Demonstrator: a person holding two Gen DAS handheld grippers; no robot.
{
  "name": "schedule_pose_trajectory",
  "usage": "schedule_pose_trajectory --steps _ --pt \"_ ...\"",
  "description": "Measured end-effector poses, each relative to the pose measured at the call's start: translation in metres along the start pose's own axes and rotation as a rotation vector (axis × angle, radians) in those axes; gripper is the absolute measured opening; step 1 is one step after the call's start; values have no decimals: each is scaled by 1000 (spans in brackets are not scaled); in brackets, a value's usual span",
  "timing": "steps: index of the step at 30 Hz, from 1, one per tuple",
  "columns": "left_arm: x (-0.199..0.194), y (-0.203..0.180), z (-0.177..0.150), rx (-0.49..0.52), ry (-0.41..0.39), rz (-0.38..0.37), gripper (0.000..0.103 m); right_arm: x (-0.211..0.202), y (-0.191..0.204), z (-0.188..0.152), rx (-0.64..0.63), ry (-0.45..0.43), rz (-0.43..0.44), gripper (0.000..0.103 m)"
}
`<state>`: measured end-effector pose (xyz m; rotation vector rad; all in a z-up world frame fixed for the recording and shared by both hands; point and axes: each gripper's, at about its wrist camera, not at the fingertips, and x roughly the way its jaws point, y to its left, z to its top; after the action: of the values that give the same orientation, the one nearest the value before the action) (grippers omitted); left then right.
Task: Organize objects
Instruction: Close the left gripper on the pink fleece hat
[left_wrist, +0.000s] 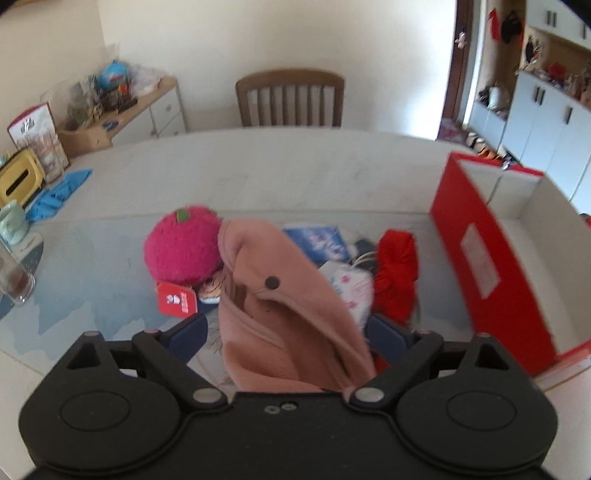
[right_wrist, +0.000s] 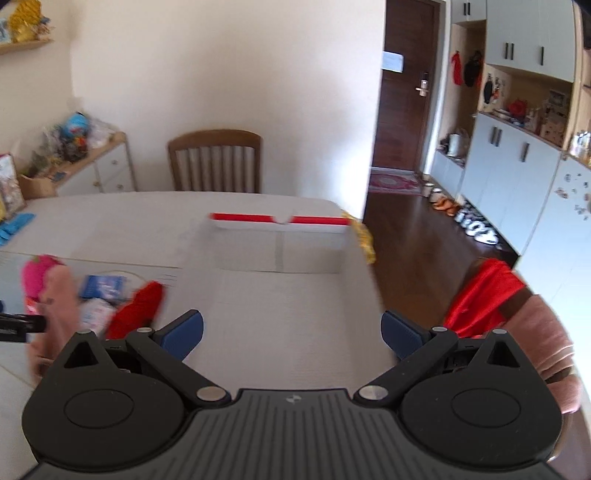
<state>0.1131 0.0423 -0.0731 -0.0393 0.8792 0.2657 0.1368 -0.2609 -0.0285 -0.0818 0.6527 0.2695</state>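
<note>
In the left wrist view my left gripper has its jaws wide apart with a pink plush toy with a black button eye between them; whether the pads press it is hidden. Behind lie a magenta fuzzy strawberry plush, a red knitted item, a blue booklet and a white floral pouch. A red box with a white inside stands open at the right. In the right wrist view my right gripper is open and empty above that box.
A wooden chair stands behind the table. A glass, a mint cup, blue gloves and a yellow box sit at the table's left. A door and cabinets are at the right.
</note>
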Motion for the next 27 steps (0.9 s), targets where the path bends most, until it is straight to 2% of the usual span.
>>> schedule_pose_trajectory --steps 2,8,17,25,27 --pt "11 2 0 -6 21 20 93 9 -13 -1 -4 16 -32 103" --pt "31 4 4 -21 71 46 93 40 -48 -2 16 91 -45 103" --pt "43 3 11 -68 106 51 94 78 -60 -8 -17 178 -41 88" --pt "57 5 15 -108 149 66 94 94 -67 -12 -2 234 -6 62" --pt "59 6 15 -123 161 57 91 96 -67 -13 -1 246 10 56"
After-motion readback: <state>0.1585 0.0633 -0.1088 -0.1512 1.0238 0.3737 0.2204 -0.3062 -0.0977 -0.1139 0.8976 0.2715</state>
